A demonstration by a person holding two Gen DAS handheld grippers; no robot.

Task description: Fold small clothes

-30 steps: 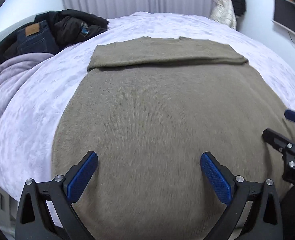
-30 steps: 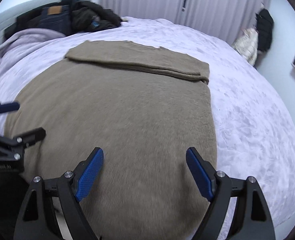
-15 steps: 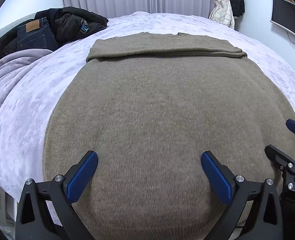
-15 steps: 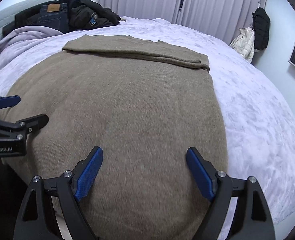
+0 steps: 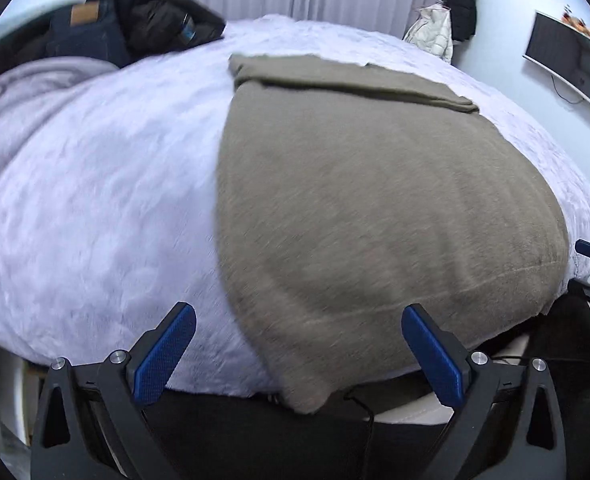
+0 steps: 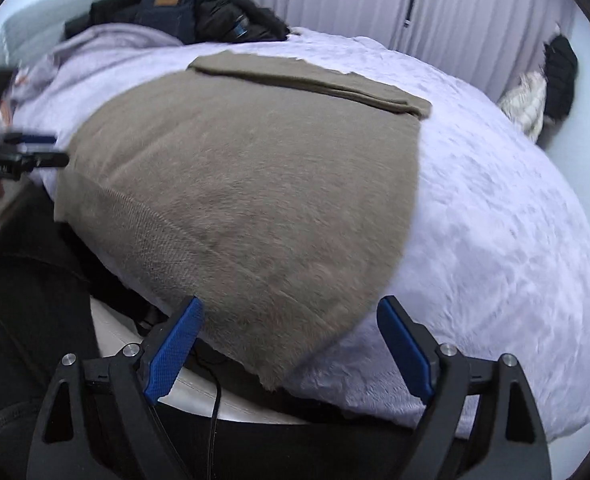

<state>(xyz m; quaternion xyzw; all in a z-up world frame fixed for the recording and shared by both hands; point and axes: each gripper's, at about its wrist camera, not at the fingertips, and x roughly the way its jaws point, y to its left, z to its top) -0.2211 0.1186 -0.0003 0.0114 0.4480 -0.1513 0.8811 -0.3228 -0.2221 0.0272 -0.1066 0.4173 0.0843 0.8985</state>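
While my left gripper point(image 5: 295, 356) hangs spread over the near left corner of the olive knit garment point(image 5: 375, 208), my right gripper point(image 6: 291, 348) spread, jaws just widening, over its near right corner, garment flat on lilac bedspread point(image 5: 95, 200), far end folded over, dark clothes pile point(image 5: 135, 28) upper left.

Lilac-covered bed point(image 5: 95, 184), pale curtains point(image 6: 475, 12) behind, wall-mounted screen point(image 5: 567, 68) on white wall point(image 5: 507, 40).

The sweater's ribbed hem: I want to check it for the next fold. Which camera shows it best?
The right wrist view: the ribbed hem of the sweater runs close and its knit texture is visible. The left wrist view shows the hem only as a faint, blurred line.
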